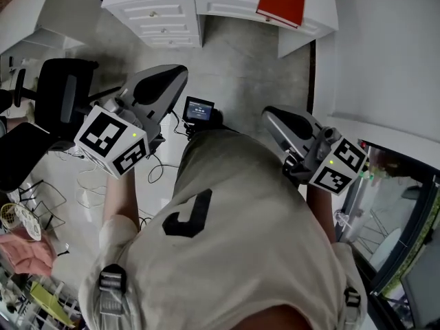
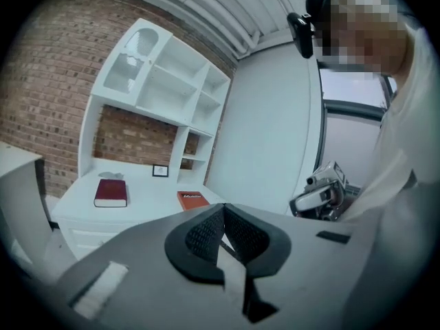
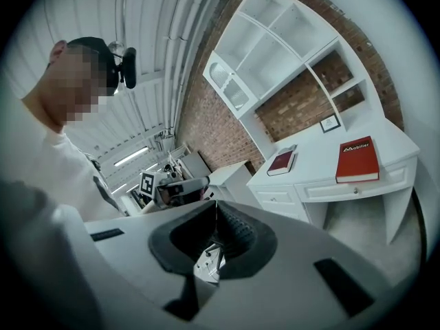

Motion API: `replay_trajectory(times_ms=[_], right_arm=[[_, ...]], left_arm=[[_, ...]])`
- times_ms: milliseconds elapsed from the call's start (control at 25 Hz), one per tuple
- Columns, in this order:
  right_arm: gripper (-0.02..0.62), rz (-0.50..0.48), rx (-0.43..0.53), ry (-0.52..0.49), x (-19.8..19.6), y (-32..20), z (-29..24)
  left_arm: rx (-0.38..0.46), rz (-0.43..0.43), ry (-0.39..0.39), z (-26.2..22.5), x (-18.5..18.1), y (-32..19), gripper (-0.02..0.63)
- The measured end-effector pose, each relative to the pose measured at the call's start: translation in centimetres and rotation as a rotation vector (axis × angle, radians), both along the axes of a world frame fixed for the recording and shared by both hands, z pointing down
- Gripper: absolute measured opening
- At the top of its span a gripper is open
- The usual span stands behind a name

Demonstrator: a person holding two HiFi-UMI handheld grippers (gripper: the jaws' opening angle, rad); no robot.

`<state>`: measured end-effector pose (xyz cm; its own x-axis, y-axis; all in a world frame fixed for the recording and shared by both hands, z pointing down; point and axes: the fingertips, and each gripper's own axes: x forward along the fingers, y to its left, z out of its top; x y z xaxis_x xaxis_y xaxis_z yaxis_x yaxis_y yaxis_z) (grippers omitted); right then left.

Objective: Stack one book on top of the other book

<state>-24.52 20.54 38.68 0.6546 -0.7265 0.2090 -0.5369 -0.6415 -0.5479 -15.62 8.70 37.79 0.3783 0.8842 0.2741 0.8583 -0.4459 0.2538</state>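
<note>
A bright red book (image 1: 280,0) lies on the white desk (image 1: 227,9) ahead of me, well beyond both grippers. The left gripper view shows it (image 2: 193,199) to the right of a dark red book (image 2: 111,192) on the same desk top; the two lie apart. In the right gripper view the dark red book (image 3: 282,161) is left of the bright red one (image 3: 358,160). My left gripper (image 1: 180,71) and right gripper (image 1: 269,115) are held close to my body, both shut and empty. Their pads meet in both gripper views, left (image 2: 223,212) and right (image 3: 216,208).
The desk has drawers (image 1: 161,16) and a white shelf unit (image 2: 161,88) above it with a small picture frame (image 2: 160,170). A black office chair (image 1: 65,91) stands at the left. A white wall panel (image 1: 385,53) runs along the right. Cables (image 1: 89,177) lie on the floor.
</note>
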Motion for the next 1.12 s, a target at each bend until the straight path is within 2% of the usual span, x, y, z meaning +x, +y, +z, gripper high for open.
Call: replay_trajectory(times_ms=[240, 320, 400, 520, 720, 880, 1120], right_arm=[[0.006, -0.048, 0.002, -0.07, 2.1, -2.2, 1.1], [0.006, -0.084, -0.012, -0.088, 2.8, -2.9, 1.9], [0.006, -0.13, -0.031, -0.103, 3.3, -3.7, 2.7], [0.006, -0.178, -0.053, -0.119, 3.9, -5.0, 2.6], [0.006, -0.176, -0.035, -0.14, 5.0, -4.6, 2.5], [0.006, -0.167, -0.002, -0.123, 5.6, -1.6, 3.4], [0.006, -0.205, 0.049, -0.081, 7.5, 1.5, 1.3]], left_arm=[[-0.126, -0.026, -0.109, -2.7, 1.2, -5.3, 0.002], [-0.204, -0.02, -0.165, -2.5, 1.4, -5.4, 0.002], [-0.247, -0.021, -0.209, -1.5, 1.5, -4.5, 0.002], [-0.237, -0.014, -0.238, -0.8, 1.4, -3.1, 0.002], [-0.24, 0.016, -0.28, -0.6, 1.3, -0.5, 0.002], [-0.187, 0.018, -0.266, 0.5, 1.3, 2.8, 0.002], [-0.106, -0.035, -0.224, -1.4, 2.5, 3.6, 0.002]])
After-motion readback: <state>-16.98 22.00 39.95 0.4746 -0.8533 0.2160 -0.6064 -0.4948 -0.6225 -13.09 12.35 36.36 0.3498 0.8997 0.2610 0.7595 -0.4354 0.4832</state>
